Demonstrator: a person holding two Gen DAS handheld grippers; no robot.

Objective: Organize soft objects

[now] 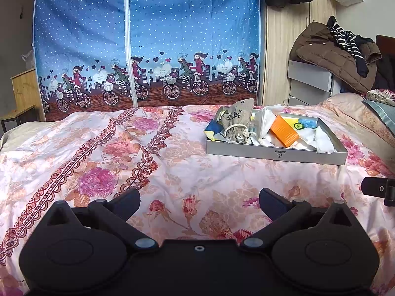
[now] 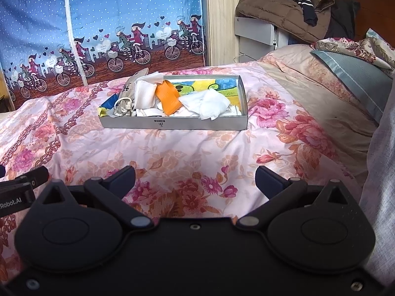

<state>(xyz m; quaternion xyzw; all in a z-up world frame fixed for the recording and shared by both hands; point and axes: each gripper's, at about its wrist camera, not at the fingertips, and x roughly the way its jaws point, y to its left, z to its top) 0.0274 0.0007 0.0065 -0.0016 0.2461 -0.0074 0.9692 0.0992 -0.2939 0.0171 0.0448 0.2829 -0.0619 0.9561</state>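
Observation:
A shallow grey box (image 1: 274, 153) (image 2: 172, 124) lies on the floral bedspread. It holds a beige drawstring pouch (image 1: 237, 120) (image 2: 124, 106), an orange pouch (image 1: 284, 132) (image 2: 168, 96), and several white cloth bags (image 1: 321, 138) (image 2: 209, 106). My left gripper (image 1: 199, 201) is open and empty, above the bedspread, near and left of the box. My right gripper (image 2: 195, 180) is open and empty, above the bedspread in front of the box. The right gripper's edge shows at the right of the left wrist view (image 1: 377, 188).
A blue fabric wardrobe (image 1: 148, 44) (image 2: 98, 24) stands behind the bed. Pillows (image 2: 350, 79) lie at the right. A brown jacket (image 1: 330, 54) (image 2: 279, 5) and a striped garment sit on a grey cabinet (image 1: 308, 81). A wooden stand (image 1: 24, 91) is at far left.

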